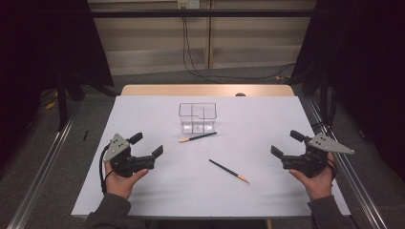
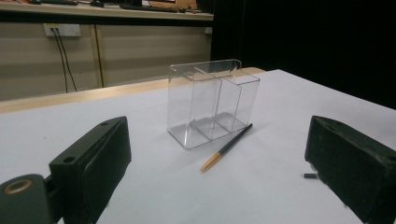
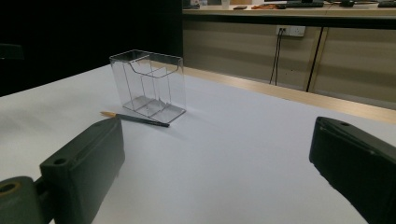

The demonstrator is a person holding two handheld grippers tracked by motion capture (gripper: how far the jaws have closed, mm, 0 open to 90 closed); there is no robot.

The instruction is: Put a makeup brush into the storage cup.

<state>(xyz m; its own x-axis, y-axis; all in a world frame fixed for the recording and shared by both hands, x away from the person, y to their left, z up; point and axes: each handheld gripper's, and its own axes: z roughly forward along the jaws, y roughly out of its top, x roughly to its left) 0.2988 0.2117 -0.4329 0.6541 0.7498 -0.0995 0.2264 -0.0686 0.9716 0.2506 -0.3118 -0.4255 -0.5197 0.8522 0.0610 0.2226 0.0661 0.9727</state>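
Two pencils lie flat on the white desk (image 1: pixel 143 200). The far pencil (image 1: pixel 197 138) rests just below centre frame in the high view, close against the clear organiser (image 1: pixel 197 117); the near pencil (image 1: pixel 229 171) lies lower, right of centre, apart from everything.

Each is a thin, rigid dark shaft with an orange-tan tip. Expect low weight, a smooth finish and a tendency to roll or pivot. Grasp at mid-shaft, fingers square across the axis.

The organiser is a transparent hard-plastic box with upright dividers, probably light and easily shoved.

The left gripper (image 1: pixel 147 145) and right gripper (image 1: pixel 286 144) are both spread wide, holding nothing, at lower left and lower right.
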